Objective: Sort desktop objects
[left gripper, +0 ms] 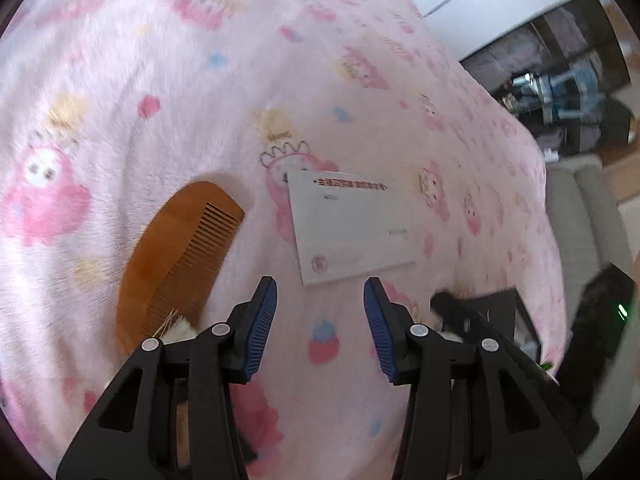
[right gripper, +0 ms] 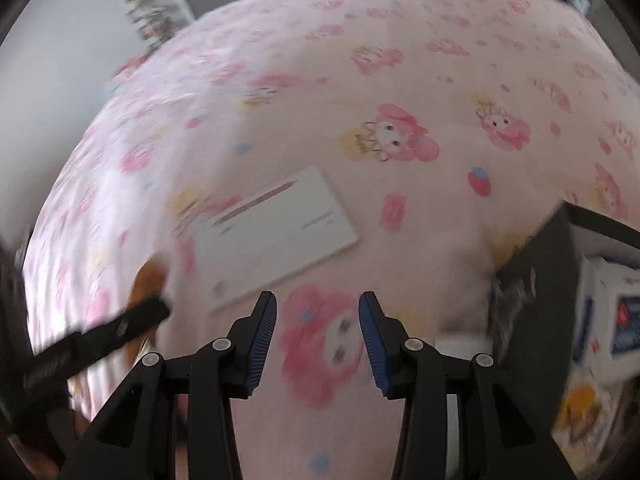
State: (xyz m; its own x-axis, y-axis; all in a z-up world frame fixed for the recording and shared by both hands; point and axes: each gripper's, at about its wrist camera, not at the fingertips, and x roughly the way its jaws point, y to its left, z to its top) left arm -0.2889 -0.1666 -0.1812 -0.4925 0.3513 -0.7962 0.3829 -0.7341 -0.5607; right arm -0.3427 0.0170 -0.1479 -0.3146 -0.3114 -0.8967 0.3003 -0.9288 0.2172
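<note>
- Claws: the left claw (left gripper: 320,330) hangs over the pink cartoon-print blanket (left gripper: 168,80) with its blue-padded fingers (left gripper: 262,330) spread and nothing between them, only cloth showing through the gap.
- The right claw (right gripper: 318,340) is likewise spread and empty, poised over a pink cartoon figure printed on the blanket (right gripper: 460,72).
- A wooden comb (left gripper: 176,260) lies flat on the blanket, left of the left claw and apart from it; its teeth face towards the white card. In the right wrist view only a blurred brown part of the comb (right gripper: 148,280) shows, behind a black arm of the other tool.
- A white card (left gripper: 352,224) with a line of red print lies flat on the blanket just beyond the left claw's fingertips, near the comb but not touching it. From the right wrist view the card (right gripper: 280,236) sits beyond and left of the right claw.
- A dark open box (right gripper: 560,300) stands at the right edge of the blanket-covered surface, with a white-and-blue package (right gripper: 616,320) inside it; what else it holds is too blurred to tell. In the left wrist view its black corner (left gripper: 492,308) shows right of the left claw.
- Both views are smeared with motion blur.
</note>
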